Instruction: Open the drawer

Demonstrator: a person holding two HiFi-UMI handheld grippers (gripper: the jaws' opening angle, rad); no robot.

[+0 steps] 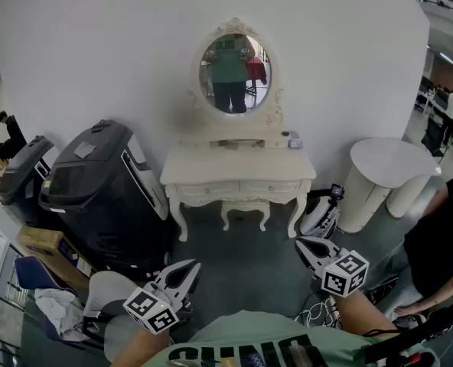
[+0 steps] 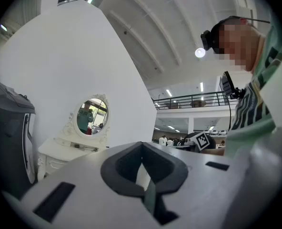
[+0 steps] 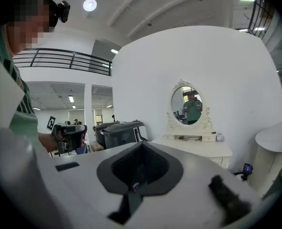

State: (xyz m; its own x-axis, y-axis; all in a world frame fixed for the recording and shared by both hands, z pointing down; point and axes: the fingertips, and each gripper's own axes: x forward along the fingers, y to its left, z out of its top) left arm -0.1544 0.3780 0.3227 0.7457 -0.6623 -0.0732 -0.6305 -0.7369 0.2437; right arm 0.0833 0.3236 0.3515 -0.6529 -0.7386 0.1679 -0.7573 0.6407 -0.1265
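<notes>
A white dressing table [image 1: 238, 167] with an oval mirror [image 1: 233, 66] stands against the far wall. Two drawer fronts [image 1: 210, 190] run side by side under its top, both pushed in. My left gripper [image 1: 187, 268] is low at the left and my right gripper [image 1: 303, 245] low at the right, both well short of the table and level with each other. Each has its jaws together with nothing between them. The left gripper view shows its joined jaws [image 2: 141, 143] with the table [image 2: 60, 151] far off to the left. In the right gripper view the shut jaws [image 3: 142, 143] point left of the table [image 3: 198, 147].
A big black and grey machine [image 1: 104, 189] stands left of the table, with a cardboard box [image 1: 47, 243] beside it. A white round pedestal [image 1: 383, 174] stands at the right. A small stool [image 1: 244, 209] sits under the table, a white device [image 1: 322, 214] beside it. A person [image 1: 441, 239] stands at the right.
</notes>
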